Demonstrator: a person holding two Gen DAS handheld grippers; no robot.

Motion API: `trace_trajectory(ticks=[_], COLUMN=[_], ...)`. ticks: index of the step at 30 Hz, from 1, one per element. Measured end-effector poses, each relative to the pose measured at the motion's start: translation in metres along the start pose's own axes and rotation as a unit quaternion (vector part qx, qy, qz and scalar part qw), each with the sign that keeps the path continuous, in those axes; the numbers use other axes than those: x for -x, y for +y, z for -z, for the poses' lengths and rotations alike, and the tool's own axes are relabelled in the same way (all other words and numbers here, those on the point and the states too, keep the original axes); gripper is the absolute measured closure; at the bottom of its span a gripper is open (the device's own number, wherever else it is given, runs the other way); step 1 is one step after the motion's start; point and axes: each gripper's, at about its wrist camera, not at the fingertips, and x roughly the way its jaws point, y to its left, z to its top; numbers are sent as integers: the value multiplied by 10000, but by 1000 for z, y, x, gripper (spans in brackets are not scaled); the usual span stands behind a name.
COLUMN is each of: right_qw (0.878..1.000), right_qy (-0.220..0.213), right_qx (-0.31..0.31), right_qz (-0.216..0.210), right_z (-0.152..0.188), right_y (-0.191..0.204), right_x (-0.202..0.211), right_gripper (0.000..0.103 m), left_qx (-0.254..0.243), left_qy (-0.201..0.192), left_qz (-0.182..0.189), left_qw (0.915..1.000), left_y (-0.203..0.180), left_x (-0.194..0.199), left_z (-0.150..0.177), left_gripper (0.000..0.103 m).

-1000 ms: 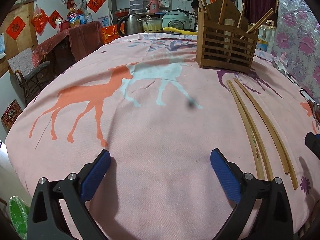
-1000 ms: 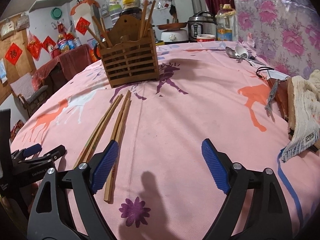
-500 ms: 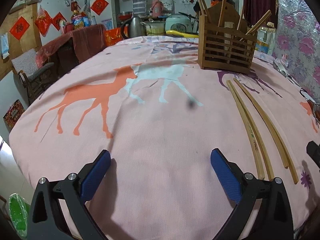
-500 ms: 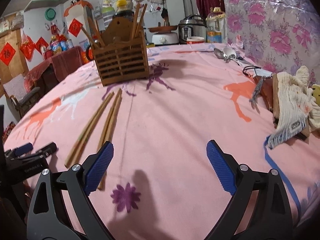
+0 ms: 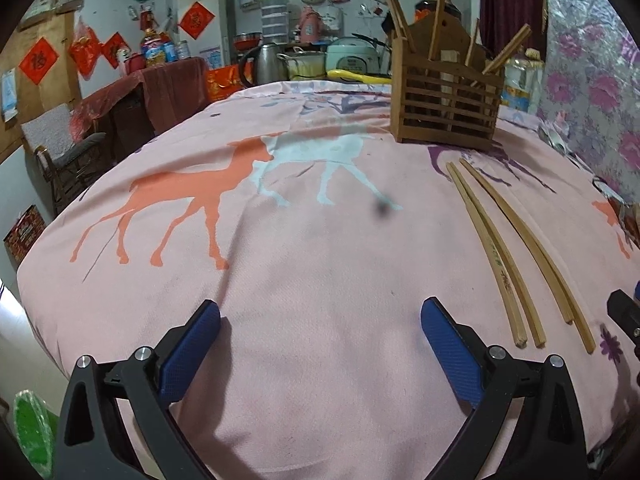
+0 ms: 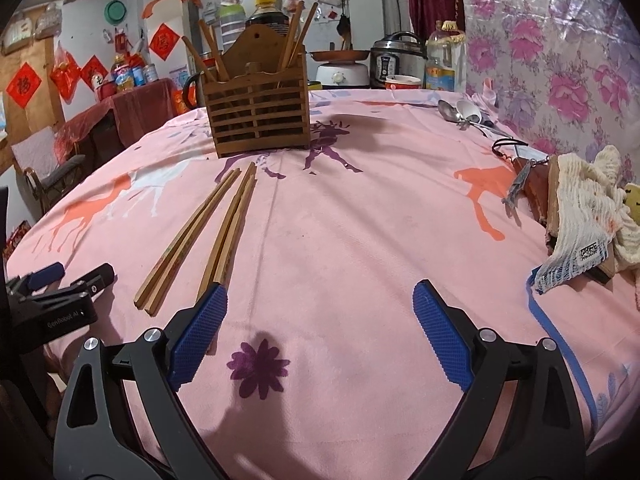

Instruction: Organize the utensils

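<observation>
Several wooden chopsticks (image 5: 516,256) lie loose on the pink deer-print cloth (image 5: 280,280), pointing toward a slatted wooden utensil holder (image 5: 446,100) that holds more chopsticks upright. In the right wrist view the chopsticks (image 6: 208,228) lie left of centre, in front of the holder (image 6: 258,114). My left gripper (image 5: 320,320) is open and empty, left of the chopsticks' near ends. My right gripper (image 6: 320,312) is open and empty; its left finger (image 6: 198,332) sits just before the nearest chopstick ends. The left gripper also shows in the right wrist view (image 6: 64,280).
Metal spoons (image 6: 464,114) lie at the far right of the table. A white net cloth over a wooden block (image 6: 580,216) and keys (image 6: 520,176) sit at the right edge. Kettle, pots and rice cooker (image 5: 348,56) stand behind the table. A chair (image 5: 68,152) stands at left.
Both grippers have drawn back slightly and tilted; the table and holder appear a little farther and lower. Both stay open. The chopsticks have not moved.
</observation>
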Motion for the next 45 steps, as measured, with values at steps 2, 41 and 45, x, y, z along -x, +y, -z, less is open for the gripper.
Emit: trace_trajectory(ticks=[2,41,45], right_qw=[10000,9995,9996], right_qy=[25,28,-15], right_qx=[-22,-277,-89], right_qz=[-5,-173,-254], right_z=[1,-2,-1], right_y=[-1,-10,-3], right_x=[-1,0,2], right_gripper=[12,12,12], left_qx=[-74,-125,-204], left_qy=[49,248,199], left_qz=[95,688,691], left_qw=[9999,9972,9972], left_y=[-1,-8,-12], left_x=[0,-15,-12], left_z=[-1,-17,-14], left_gripper=[5,7,9])
